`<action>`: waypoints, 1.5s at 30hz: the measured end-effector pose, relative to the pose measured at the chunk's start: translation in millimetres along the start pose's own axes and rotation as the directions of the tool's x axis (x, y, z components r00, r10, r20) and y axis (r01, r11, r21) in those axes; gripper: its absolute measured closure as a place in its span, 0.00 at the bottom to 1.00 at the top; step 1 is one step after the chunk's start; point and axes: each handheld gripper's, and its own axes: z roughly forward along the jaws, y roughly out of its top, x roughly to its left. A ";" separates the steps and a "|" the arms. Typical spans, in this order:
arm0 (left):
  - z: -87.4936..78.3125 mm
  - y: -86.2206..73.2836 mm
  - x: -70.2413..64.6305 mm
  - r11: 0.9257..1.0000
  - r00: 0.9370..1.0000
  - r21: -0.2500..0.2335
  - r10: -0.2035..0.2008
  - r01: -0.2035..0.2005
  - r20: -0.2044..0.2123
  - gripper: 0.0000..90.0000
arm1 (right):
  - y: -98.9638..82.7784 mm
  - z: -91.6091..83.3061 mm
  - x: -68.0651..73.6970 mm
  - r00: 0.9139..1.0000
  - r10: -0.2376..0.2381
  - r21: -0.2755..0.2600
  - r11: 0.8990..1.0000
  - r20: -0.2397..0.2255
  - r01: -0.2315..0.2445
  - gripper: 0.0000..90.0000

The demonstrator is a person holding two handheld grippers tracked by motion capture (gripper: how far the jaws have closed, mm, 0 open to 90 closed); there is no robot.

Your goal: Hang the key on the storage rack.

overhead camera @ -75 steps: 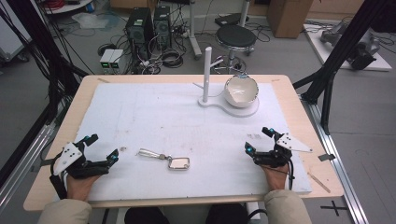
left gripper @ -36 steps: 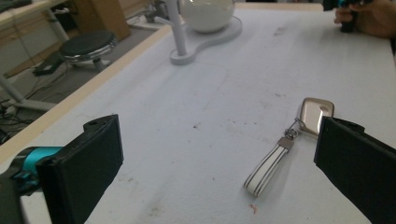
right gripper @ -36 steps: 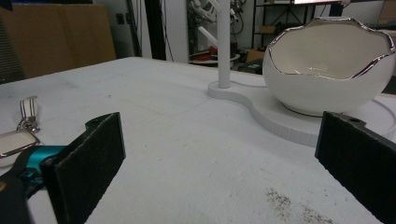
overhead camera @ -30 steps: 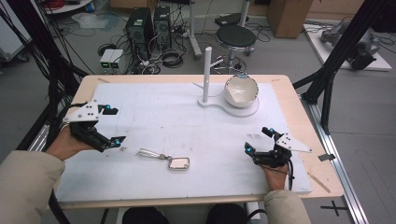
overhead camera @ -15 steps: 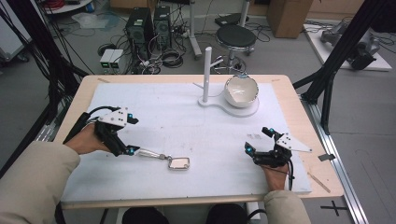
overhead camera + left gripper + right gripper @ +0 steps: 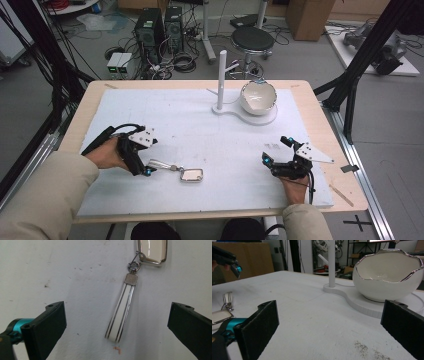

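Observation:
A white key fob [image 6: 191,174] with a silver rim lies on the white mat, joined by a small ring to a white strap [image 6: 159,164] that points left. My left gripper [image 6: 148,157] hovers open over the strap's free end. In the left gripper view the strap [image 6: 122,312] lies between the spread jaws and the fob [image 6: 152,251] is at the top edge. My right gripper [image 6: 275,150] rests open on the mat at the front right, holding nothing. The right gripper view shows the fob [image 6: 220,316] at far left.
A white egg-shaped bowl [image 6: 258,97] with a jagged silver rim sits on a flat white base [image 6: 235,111] beside an upright white post [image 6: 221,79] at the back of the mat. The wooden table edge [image 6: 320,120] frames the mat. A stool and cables stand behind the table.
My left gripper has moved from the front left corner, up along the left side, then right to the strap's end. The right gripper, fob and bowl have stayed put.

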 end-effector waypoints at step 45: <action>21.4 1.7 -1.3 0.972 1.000 0.233 -0.017 0.020 -0.015 0.70 | 0.1 -0.1 -0.2 1.000 0.004 -0.001 1.000 0.002 -0.004 0.01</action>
